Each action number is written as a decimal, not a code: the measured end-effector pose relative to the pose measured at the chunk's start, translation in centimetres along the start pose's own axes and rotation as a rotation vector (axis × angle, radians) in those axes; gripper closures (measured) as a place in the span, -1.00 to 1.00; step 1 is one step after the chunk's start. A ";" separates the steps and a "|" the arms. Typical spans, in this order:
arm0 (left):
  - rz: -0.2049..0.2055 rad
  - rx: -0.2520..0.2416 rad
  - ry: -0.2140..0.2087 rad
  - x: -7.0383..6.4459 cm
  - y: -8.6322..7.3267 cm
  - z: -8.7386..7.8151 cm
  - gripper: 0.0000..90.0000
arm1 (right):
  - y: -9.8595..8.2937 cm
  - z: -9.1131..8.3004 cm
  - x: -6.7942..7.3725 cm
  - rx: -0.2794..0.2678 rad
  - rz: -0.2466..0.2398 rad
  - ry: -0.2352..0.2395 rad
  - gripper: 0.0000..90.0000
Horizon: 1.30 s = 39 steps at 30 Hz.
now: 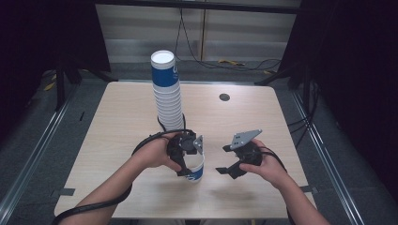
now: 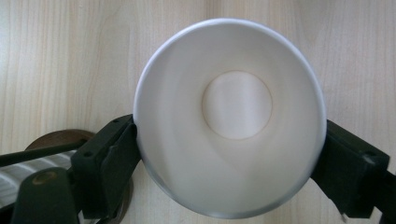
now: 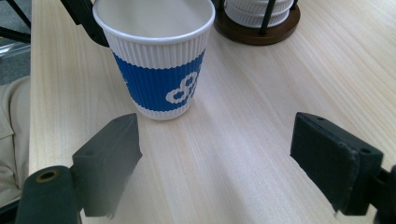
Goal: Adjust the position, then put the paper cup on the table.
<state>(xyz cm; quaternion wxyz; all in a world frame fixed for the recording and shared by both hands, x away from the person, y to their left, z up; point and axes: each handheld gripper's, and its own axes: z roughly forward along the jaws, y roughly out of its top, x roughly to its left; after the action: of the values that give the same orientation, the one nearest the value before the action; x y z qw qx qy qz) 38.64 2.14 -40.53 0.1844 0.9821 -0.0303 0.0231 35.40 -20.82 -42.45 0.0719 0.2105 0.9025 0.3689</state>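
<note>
Paper cup (image 1: 196,169), white ribbed with blue band and white logo, stands upright on the wooden table (image 1: 117,140), lower centre of high view. Left gripper (image 1: 187,157) comes from above, jaws clamped on cup's rim from both sides; left gripper view looks straight down into the cup (image 2: 229,116), black jaws pressed against its left and right edges. Right gripper (image 1: 230,171) just right of cup, not touching, jaws spread wide with nothing between. Right gripper view: cup (image 3: 156,60) in upper left, apart from both jaws, bare tabletop between them. Tall cup stack (image 1: 166,91) in holder stands behind, upper centre of high view; its dark base (image 3: 259,23) at top of right gripper view.
</note>
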 end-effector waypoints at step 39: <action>-0.015 -0.145 -0.050 -0.9 -0.8 0.2 -0.66 | 0.3 -0.2 0.0 0.014 -0.015 -0.010 -0.66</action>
<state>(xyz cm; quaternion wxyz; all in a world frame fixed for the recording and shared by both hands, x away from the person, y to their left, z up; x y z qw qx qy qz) 37.77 2.89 -41.07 0.2542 0.9667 -0.0292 -0.0052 35.41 -20.71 -42.14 0.0775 0.2062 0.9062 0.3610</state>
